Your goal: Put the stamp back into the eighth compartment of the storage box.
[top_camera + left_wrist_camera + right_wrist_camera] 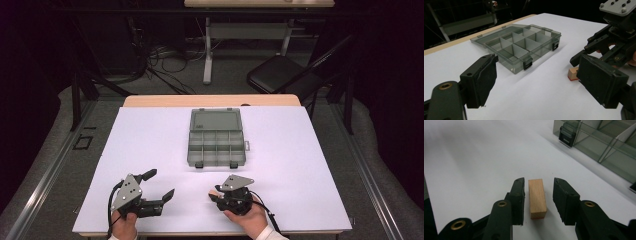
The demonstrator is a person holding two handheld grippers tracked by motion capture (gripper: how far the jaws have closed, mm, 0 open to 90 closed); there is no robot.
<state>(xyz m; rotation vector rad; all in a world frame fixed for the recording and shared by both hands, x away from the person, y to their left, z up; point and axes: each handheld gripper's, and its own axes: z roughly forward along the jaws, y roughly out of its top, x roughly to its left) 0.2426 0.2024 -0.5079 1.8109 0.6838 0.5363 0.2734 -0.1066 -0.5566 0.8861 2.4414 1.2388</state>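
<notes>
We see a lab-like recording room: dark curtained surrounds, tangled cables (165,62) on grey carpet at upper left, a folding chair (285,72) upper right, a white-topped table (150,145).

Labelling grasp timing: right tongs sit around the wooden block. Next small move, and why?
Probably close the right tongs. The wooden block lies on the white sheet between both pads with small gaps either side, so they look aligned but not yet gripping.
</notes>
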